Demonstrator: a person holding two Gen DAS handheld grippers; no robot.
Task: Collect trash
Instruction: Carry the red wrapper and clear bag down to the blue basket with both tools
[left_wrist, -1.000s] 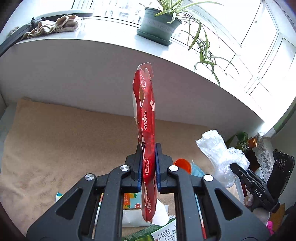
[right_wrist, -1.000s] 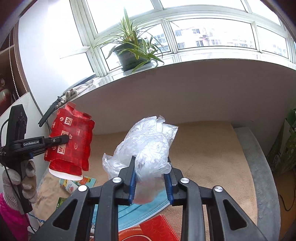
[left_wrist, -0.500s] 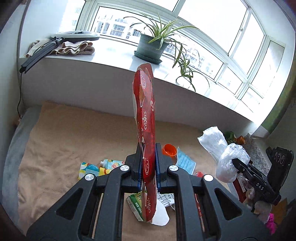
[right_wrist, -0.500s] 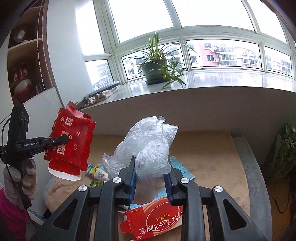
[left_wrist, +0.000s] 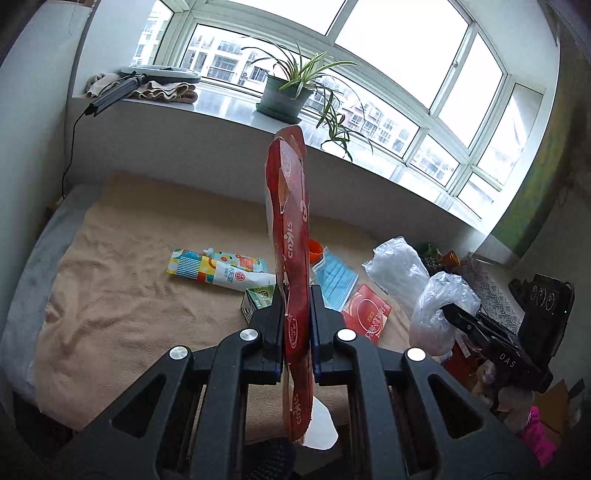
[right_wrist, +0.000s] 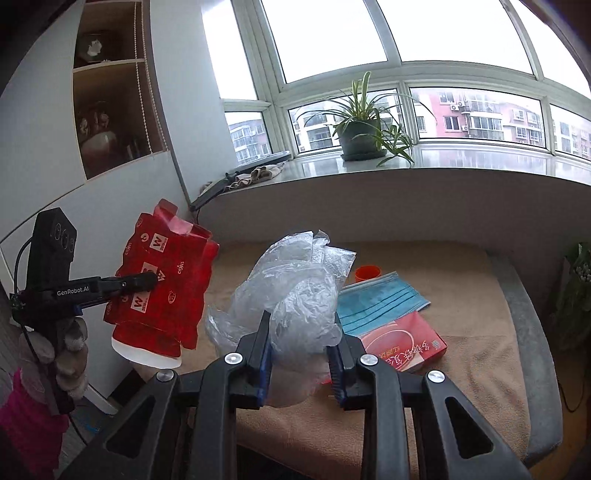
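Beige mat (left_wrist: 122, 317): the litter not yet collected lies here; both grippers hang in the air near its front edge, so anything dropped lands among it or off the edge.
Red carton (left_wrist: 293, 236): flattened and held on edge, standing tall out of the left gripper (left_wrist: 296, 325). Its jaws are closed nearly to touching, pinching the carton low down. The long free part above could lever it out of the pinch on a quick swing.
Clear plastic bag (right_wrist: 295, 291): crumpled and bulging out of the right gripper (right_wrist: 300, 354). Its jaws are partly closed with a gap between them, squeezing the wad. Slick film can creep out, and loose folds could snag.
Left behind: a red flat box (right_wrist: 402, 341), a blue face mask (right_wrist: 376, 301), a printed tube (left_wrist: 225, 267), a small green carton (left_wrist: 260, 301) and an orange cup (right_wrist: 367, 274) all rest on the mat.
Bin: none is in view, so I cannot tell where the two held pieces should go.
Main risk: with both grippers full, neither can catch a slip.
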